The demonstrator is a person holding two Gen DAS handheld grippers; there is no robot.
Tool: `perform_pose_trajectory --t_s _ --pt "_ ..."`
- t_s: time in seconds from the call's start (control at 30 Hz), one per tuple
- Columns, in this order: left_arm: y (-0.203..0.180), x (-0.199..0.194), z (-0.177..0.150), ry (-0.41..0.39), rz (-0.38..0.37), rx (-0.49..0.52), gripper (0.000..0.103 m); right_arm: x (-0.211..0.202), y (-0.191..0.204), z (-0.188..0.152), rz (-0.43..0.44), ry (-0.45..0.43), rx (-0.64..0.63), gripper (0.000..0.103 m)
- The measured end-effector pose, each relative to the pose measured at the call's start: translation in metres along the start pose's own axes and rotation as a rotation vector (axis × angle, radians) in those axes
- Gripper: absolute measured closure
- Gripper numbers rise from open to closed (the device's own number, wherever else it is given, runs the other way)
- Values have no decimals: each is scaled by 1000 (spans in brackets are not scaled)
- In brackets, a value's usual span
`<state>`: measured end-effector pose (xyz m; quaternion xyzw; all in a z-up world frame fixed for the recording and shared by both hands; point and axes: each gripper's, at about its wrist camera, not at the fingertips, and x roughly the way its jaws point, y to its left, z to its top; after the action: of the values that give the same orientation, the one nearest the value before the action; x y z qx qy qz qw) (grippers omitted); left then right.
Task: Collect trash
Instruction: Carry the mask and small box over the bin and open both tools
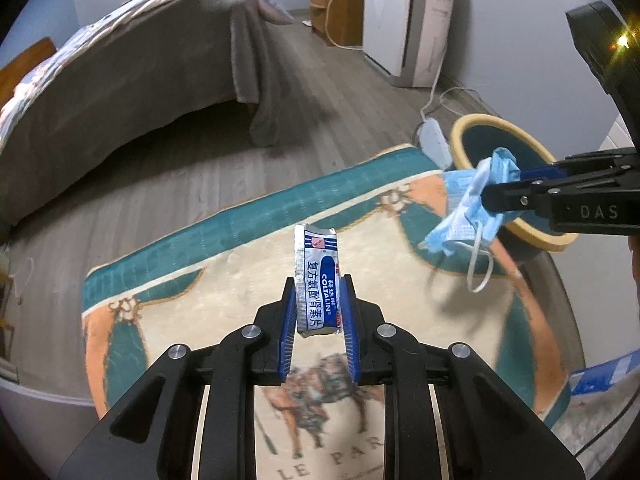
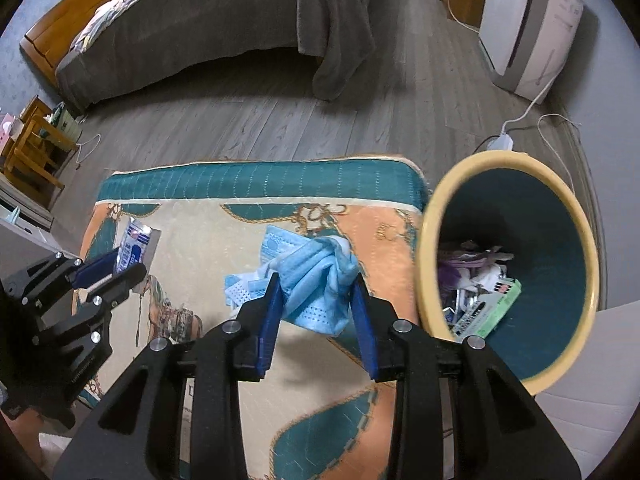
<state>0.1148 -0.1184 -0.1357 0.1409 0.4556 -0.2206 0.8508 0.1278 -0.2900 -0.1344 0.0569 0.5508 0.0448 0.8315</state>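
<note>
My left gripper (image 1: pixel 319 285) is shut on a white and blue medicine packet (image 1: pixel 319 280) and holds it upright above the patterned rug (image 1: pixel 200 280). My right gripper (image 2: pixel 316 282) is shut on crumpled blue face masks (image 2: pixel 308 276), lifted above the rug just left of the trash bin (image 2: pixel 560 208). The bin has a yellow rim and teal inside and holds several pieces of trash. In the left wrist view the right gripper (image 1: pixel 494 188) hangs the masks (image 1: pixel 468 216) in front of the bin (image 1: pixel 480 124). In the right wrist view the left gripper (image 2: pixel 116 266) and its packet (image 2: pixel 136 240) are at the left.
A bed with a grey cover (image 1: pixel 120 80) stands beyond the rug on the wood floor. A white appliance (image 1: pixel 404 20) and a power strip with cable (image 1: pixel 432 136) sit by the far wall near the bin. A wooden stool (image 2: pixel 32 140) stands at the left.
</note>
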Motion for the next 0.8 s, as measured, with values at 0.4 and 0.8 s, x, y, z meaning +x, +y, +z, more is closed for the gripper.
perform_pose_trajectory --t_s 0.4,0.8 --pt "-50 -12 0 3 -58 -29 81 -38 -44 -2 -60 -76 40 69" --pt "-150 -10 42 -26 -184 88 81 -63 -181 -24 -111 -113 314 69"
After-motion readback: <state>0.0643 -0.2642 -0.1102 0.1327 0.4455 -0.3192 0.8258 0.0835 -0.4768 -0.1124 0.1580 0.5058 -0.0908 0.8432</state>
